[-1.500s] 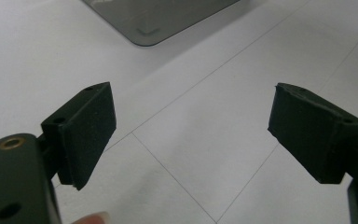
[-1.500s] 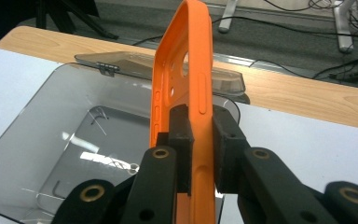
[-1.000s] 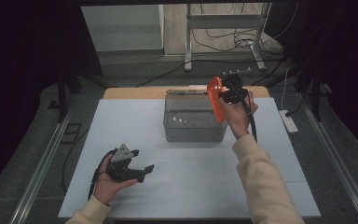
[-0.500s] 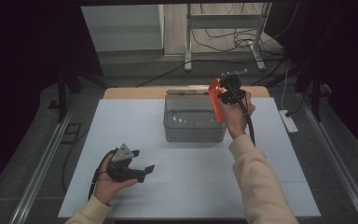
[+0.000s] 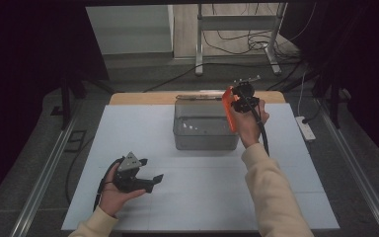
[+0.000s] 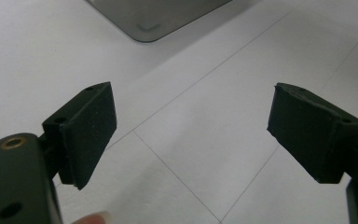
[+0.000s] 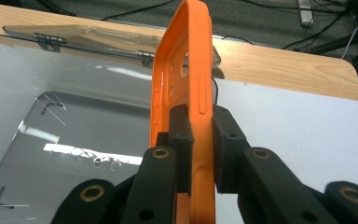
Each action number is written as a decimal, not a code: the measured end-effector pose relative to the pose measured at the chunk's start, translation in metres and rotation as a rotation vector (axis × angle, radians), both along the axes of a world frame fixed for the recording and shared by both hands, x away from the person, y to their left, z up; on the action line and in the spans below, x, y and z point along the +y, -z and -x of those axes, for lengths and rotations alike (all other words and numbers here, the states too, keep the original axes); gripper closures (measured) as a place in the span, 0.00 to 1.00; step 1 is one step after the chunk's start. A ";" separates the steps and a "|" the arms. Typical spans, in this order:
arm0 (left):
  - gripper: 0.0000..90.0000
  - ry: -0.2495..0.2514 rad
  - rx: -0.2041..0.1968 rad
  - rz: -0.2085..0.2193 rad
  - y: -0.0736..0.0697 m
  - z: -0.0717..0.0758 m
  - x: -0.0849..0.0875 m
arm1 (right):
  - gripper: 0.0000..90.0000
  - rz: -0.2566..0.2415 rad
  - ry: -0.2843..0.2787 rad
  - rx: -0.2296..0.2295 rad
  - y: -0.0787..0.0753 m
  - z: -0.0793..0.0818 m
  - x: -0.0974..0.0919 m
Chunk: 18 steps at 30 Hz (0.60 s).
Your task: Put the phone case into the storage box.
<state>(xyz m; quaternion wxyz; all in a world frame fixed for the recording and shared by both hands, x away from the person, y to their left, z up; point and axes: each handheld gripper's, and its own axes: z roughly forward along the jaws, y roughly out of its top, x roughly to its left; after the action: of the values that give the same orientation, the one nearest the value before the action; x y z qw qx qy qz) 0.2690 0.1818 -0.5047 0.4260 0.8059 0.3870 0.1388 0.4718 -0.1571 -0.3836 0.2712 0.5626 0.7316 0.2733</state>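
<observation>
While clamped edge-on in the right claw (image 7: 200,154), orange phone case (image 7: 184,93) held upright, long axis vertical, over right end of open grey bin (image 5: 205,129), near far edge of tabletop (image 5: 128,128). Bin interior directly below and left of case; clear hinged lid (image 7: 98,42) folded back behind. Left claw (image 6: 191,135) released, nothing between pads, parked low near left front corner, well apart from bin. White gridded surface; dark room, cables on floor beyond.
</observation>
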 end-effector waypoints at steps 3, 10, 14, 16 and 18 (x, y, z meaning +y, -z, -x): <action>0.17 -0.006 -0.005 0.001 0.000 0.000 0.000 | 0.89 -0.003 0.005 0.004 0.002 -0.001 -0.002; 0.17 -0.013 -0.010 0.002 -0.001 0.000 0.001 | 0.89 0.004 0.008 0.014 0.005 -0.003 -0.002; 0.17 -0.011 -0.008 0.003 -0.001 0.000 0.001 | 0.89 0.009 0.009 0.019 0.009 -0.004 0.000; 0.17 -0.009 -0.007 0.003 -0.001 0.000 0.001 | 0.89 0.014 0.009 0.023 0.010 -0.005 0.001; 0.17 -0.010 -0.007 0.004 -0.001 0.000 0.001 | 0.89 0.010 0.008 0.028 0.011 -0.005 0.001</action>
<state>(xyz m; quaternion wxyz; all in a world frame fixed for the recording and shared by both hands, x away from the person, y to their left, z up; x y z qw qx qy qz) 0.2689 0.1823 -0.5040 0.4284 0.8027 0.3896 0.1431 0.4770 -0.1560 -0.3950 0.2650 0.5681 0.7342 0.2607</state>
